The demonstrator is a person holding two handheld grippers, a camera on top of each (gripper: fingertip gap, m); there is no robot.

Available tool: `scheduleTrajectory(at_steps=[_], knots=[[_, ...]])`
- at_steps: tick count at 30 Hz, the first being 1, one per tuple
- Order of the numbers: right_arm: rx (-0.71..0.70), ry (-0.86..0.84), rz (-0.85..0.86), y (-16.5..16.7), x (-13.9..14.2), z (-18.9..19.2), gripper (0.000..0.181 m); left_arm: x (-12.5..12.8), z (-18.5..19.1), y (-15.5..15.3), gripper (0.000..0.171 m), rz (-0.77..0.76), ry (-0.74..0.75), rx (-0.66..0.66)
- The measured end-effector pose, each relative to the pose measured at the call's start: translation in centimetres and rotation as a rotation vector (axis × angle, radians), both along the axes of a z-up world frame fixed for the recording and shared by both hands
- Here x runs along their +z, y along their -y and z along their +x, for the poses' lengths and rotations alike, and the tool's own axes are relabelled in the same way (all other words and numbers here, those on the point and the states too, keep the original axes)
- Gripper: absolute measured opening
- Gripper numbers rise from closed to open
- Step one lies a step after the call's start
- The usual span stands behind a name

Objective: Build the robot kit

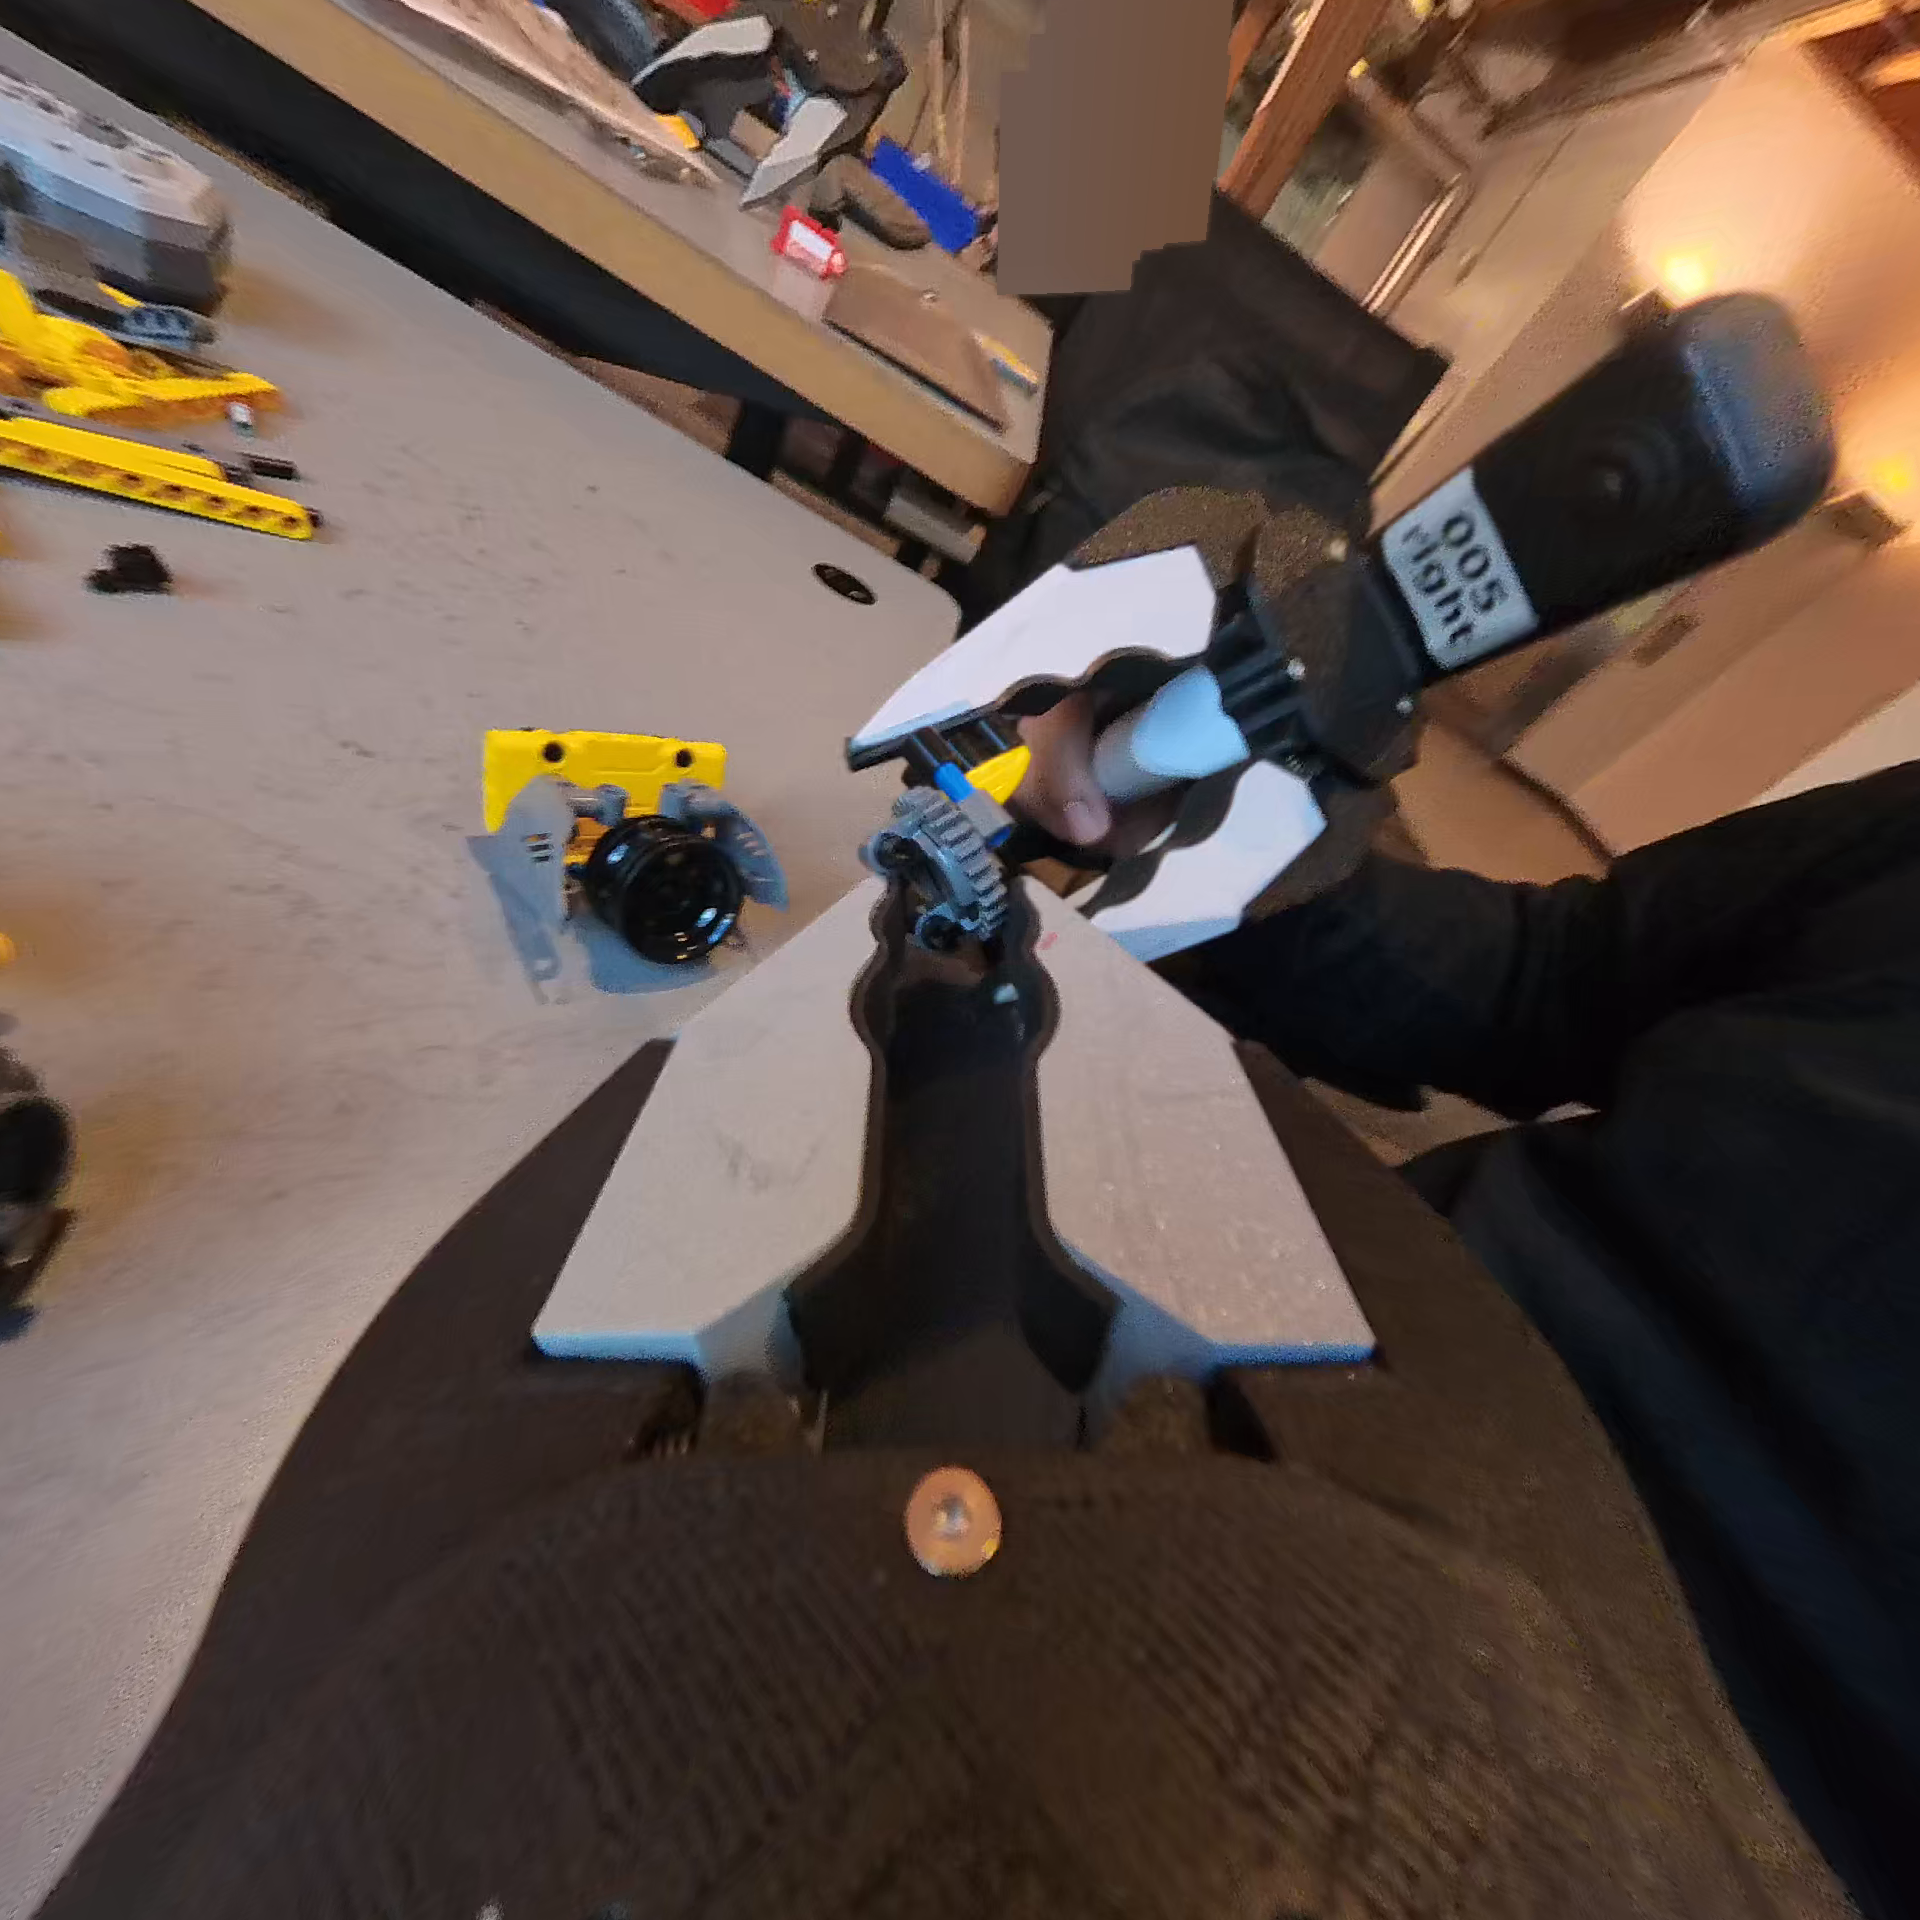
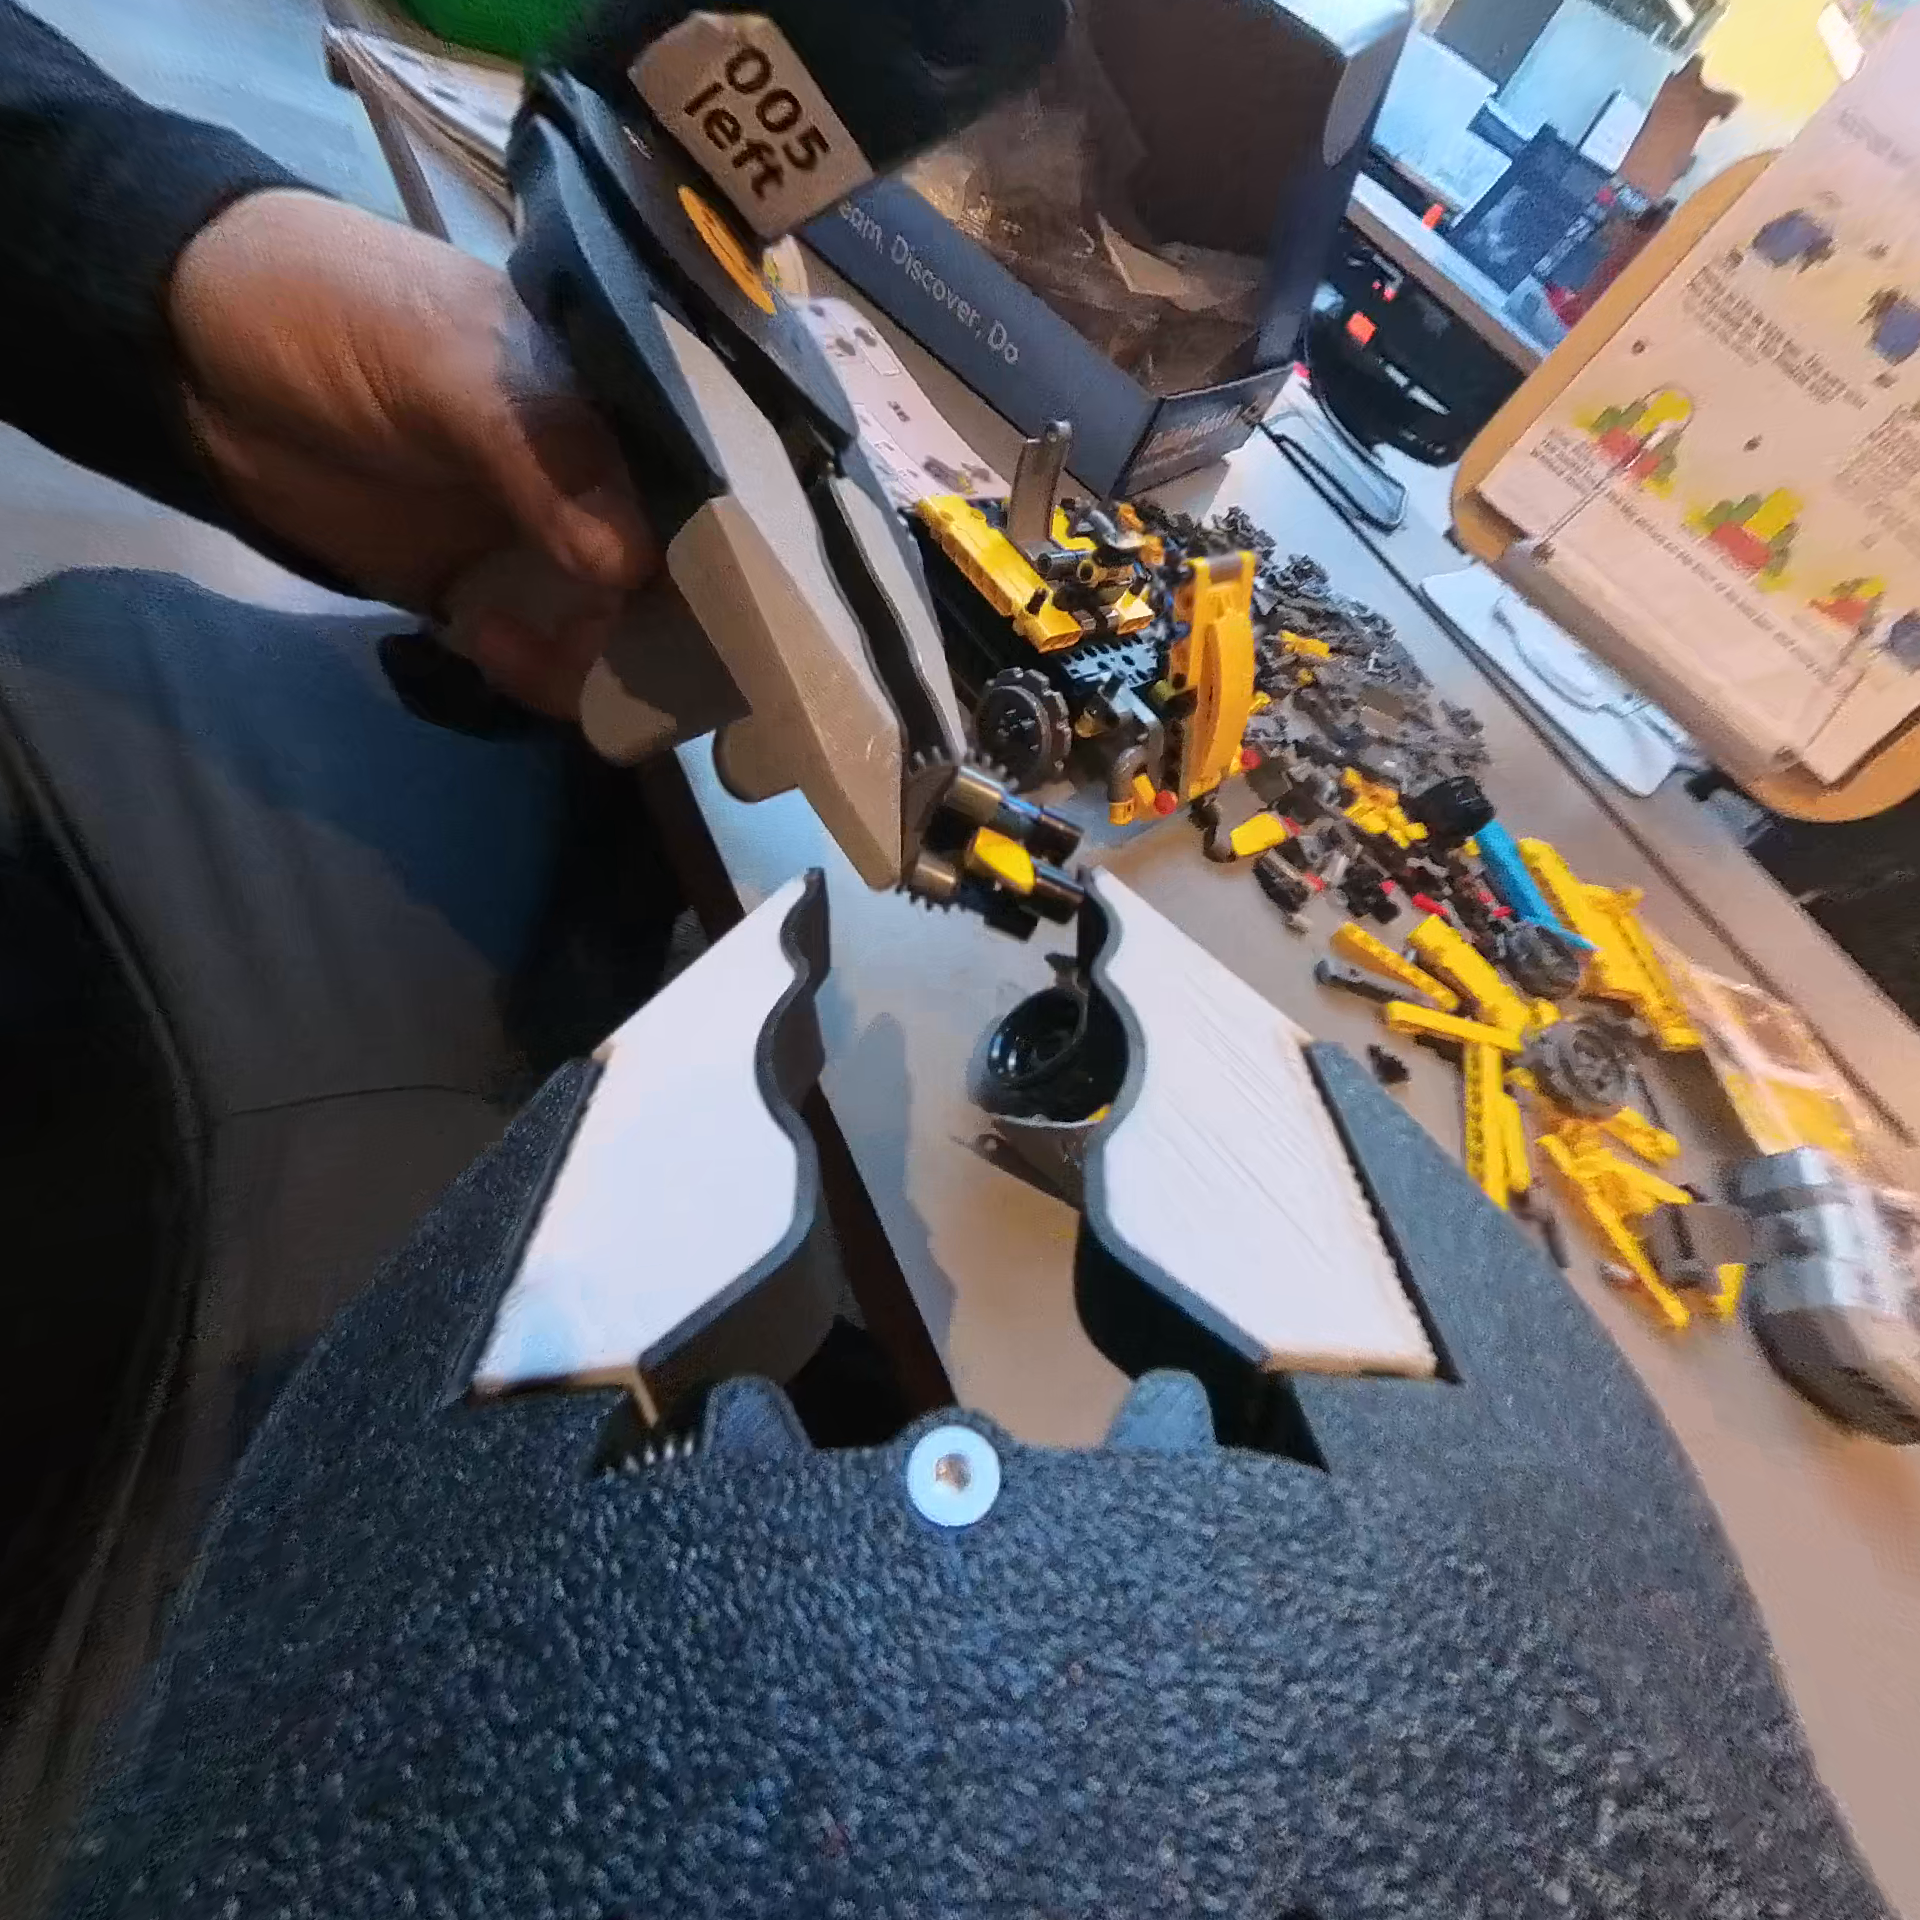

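My left gripper (image 1: 951, 909) is shut on a small gear assembly (image 1: 940, 868): a grey toothed gear with black, yellow and blue pieces. I hold it in the air past the table's near corner. My right gripper (image 2: 951, 904) is open, its fingers wide apart. The gear assembly (image 2: 987, 847) sits just ahead of its fingertips, close to the right-hand one. In the left wrist view the right gripper (image 1: 977, 831) comes in from the right, with its fingers on either side of the assembly. The left gripper (image 2: 914, 821) reaches in from the upper left of the right wrist view.
A yellow and grey wheel piece with a black rim (image 1: 623, 852) lies on the table (image 1: 416, 1091) near the corner. Farther off are a yellow tracked model (image 2: 1101, 644), a pile of loose parts (image 2: 1455, 935), a grey block (image 2: 1829, 1278) and a dark box (image 2: 1091, 260). Less than 4 cm separates the two grippers' tips.
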State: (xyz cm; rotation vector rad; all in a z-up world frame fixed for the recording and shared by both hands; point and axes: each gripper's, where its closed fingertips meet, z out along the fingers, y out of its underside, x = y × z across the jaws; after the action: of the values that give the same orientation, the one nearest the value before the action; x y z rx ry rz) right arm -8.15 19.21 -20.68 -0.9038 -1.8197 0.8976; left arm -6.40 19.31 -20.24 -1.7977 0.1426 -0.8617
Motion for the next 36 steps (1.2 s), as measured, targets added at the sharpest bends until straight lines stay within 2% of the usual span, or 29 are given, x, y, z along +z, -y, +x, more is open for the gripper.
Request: scheduleTrajectory(at_steps=[3, 7, 18, 22, 36], knots=[[-0.018, -0.038, 0.052, 0.2, 0.7, -0.2, 0.043, 0.5, 0.5, 0.2, 0.017, 0.003, 0.091, -0.033], [-0.011, -0.046, 0.0, 0.3, 1.2, -0.1, 0.04, 1.1, 0.6, 0.2, 0.017, 0.028, 0.137, -0.034], [-0.018, -0.073, 0.081, 0.5, 1.3, -0.3, 0.039, 1.0, 0.6, 0.2, 0.017, 0.036, 0.104, -0.018], [-0.045, -0.095, 0.117, 0.7, 1.4, -0.6, 0.042, 0.9, 0.7, 0.2, 0.016, 0.021, 0.166, -0.024], [-0.047, -0.033, 0.096, 0.9, 0.9, -0.3, 0.036, 0.5, 0.9, 0.3, 0.016, -0.024, 0.204, -0.016]])
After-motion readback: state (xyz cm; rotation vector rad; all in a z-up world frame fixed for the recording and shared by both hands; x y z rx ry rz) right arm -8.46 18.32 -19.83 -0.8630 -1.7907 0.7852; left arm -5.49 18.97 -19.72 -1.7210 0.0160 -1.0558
